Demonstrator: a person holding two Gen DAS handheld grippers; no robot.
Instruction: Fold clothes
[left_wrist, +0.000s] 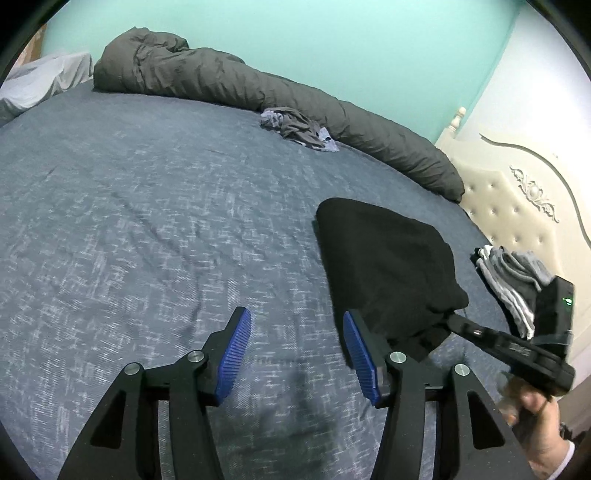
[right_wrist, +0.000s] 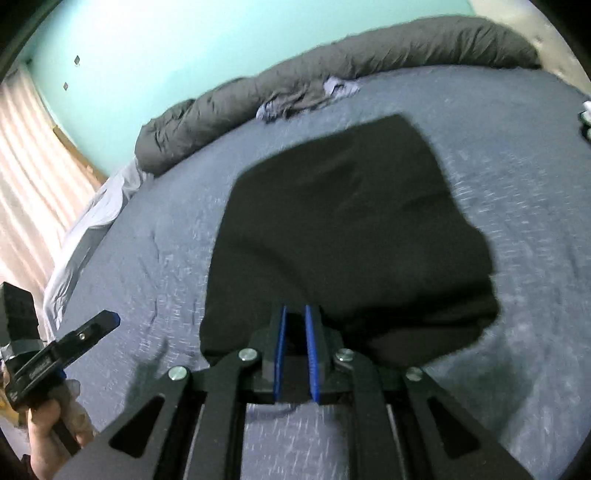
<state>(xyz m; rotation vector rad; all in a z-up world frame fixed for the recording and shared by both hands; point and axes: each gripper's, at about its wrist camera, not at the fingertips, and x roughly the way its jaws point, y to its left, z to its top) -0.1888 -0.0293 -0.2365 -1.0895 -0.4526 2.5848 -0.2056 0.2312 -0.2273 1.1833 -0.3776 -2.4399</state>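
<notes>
We see the blue-grey bed (left_wrist: 147, 229), grey duvet (left_wrist: 229, 85) along its far edge under a teal wall (left_wrist: 295, 40), our left gripper (left_wrist: 297, 354) hovering spread empty beside the black garment (left_wrist: 384, 258), our right gripper (right_wrist: 295, 328) clamped on that garment's near edge.

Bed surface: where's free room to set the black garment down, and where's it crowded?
Free: the wide blue bedspread between the left gripper, the grey rolled duvet and the black garment. Crowded: the headboard side with the folded stack, and around the crumpled clothes.

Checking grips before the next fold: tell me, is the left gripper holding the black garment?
No, the left gripper is open over the bare bedspread, beside the black garment.
</notes>
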